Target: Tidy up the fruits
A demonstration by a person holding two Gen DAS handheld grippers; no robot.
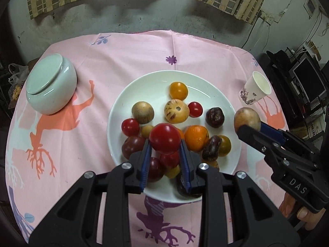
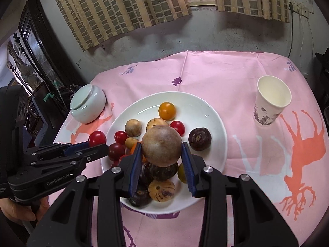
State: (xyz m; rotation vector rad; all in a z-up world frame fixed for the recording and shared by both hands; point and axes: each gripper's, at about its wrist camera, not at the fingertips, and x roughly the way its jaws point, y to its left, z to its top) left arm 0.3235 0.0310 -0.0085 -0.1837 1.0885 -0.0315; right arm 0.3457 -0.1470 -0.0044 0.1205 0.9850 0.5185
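A white plate [image 1: 135,86] [image 2: 207,111] on the pink cloth holds several small fruits: red, orange, yellow, tan and dark purple ones. My left gripper [image 1: 165,142] is shut on a red tomato [image 1: 164,136] and hangs above the plate's near side; in the right wrist view the same gripper [image 2: 96,144] and tomato [image 2: 97,138] show at the plate's left edge. My right gripper [image 2: 162,152] is shut on a round tan-brown fruit [image 2: 161,145] above the plate. In the left wrist view the right gripper [image 1: 249,125] grips that brown fruit [image 1: 246,118] just past the plate's right rim.
An upside-down pale green bowl [image 1: 50,84] [image 2: 87,103] sits at the left of the cloth. A paper cup [image 1: 255,90] [image 2: 271,100] stands upright at the right. A person's hand [image 1: 302,210] grips the right tool. Dark furniture stands off both table sides.
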